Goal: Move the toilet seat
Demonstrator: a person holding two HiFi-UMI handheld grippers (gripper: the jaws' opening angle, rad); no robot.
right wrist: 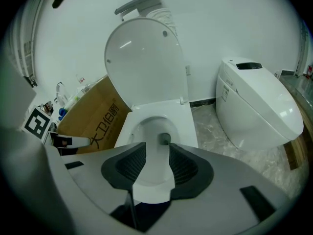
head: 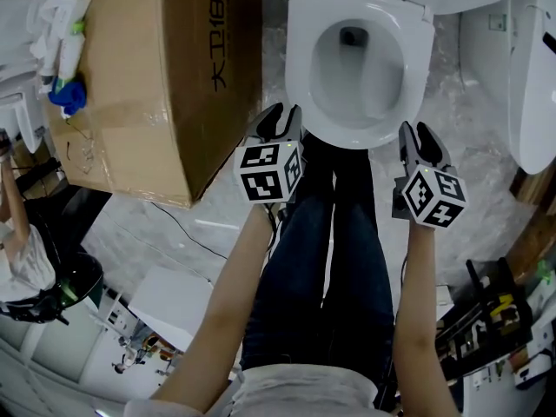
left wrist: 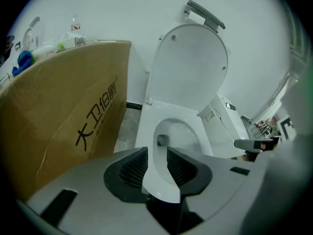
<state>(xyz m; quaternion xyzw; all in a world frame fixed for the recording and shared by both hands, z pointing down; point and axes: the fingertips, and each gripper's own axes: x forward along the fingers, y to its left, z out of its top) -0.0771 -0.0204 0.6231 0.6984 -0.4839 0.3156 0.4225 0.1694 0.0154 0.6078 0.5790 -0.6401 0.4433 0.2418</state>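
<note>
Cardboard box [head: 148,68] far left, shut, contents hidden. Next, left gripper [head: 282,115], jaws spread with nothing pinched, just beside the front-left curve of the toilet seat [head: 300,72]. Seat lying flat on the bowl [head: 360,68], long axis running straight away from the body toward the hinge, lid [left wrist: 190,67] standing upright behind. Bowl holding only the dark drain opening. Right gripper [head: 419,135], jaws likewise spread and empty, just beside the front-right curve. Seat's front edge ahead of and between both claws, about equally near each; probably a grip under that edge needed next. Second toilet [head: 530,68] far right, lid down.
</note>
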